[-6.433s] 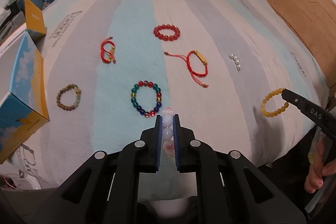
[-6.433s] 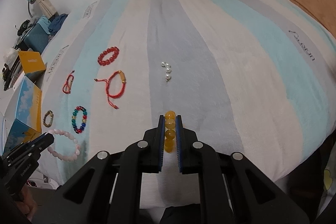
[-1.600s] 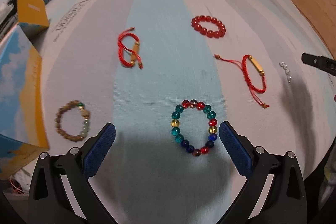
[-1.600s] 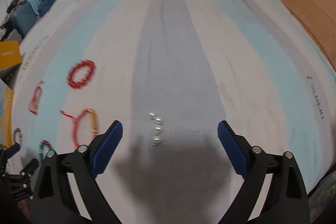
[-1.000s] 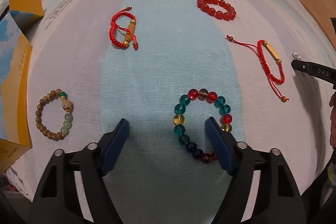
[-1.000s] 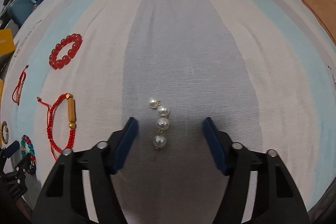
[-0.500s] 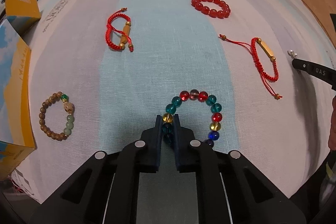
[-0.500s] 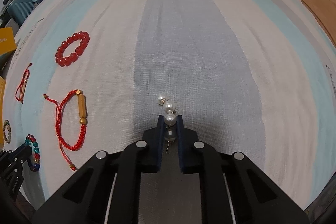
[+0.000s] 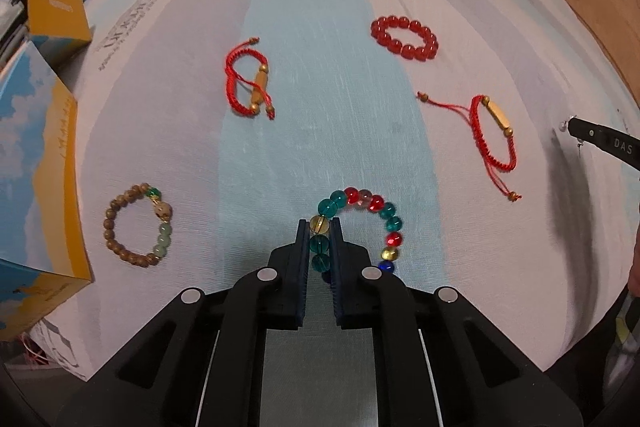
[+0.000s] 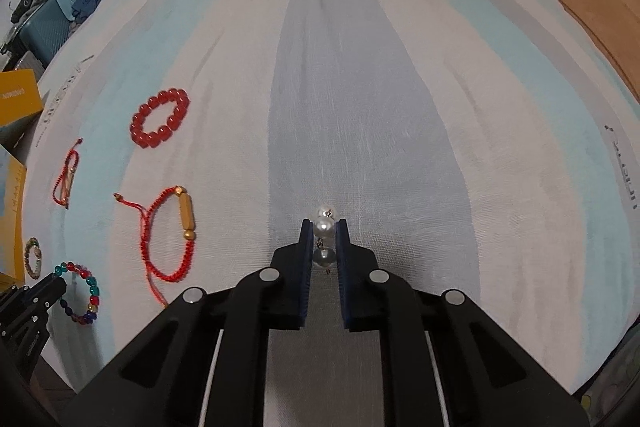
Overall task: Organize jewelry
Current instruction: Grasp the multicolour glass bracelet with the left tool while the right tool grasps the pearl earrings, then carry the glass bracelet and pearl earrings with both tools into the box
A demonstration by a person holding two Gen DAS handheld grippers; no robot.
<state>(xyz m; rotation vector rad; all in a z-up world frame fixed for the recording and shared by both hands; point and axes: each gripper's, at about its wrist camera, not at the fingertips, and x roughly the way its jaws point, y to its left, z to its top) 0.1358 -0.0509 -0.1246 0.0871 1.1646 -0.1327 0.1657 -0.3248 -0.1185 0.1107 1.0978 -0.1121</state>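
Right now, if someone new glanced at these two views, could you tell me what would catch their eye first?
Probably the two grasps: the left hand-held gripper is shut on the multicoloured bead bracelet near the bed's front edge, and the right hand-held gripper is shut on a short pearl strand on the grey stripe. Next, the red jewelry on the striped bedspread: a red bead bracelet farther back and two red cord bracelets.

Bare sheet (image 10: 400, 107) beyond pearls (image 10: 325, 227)
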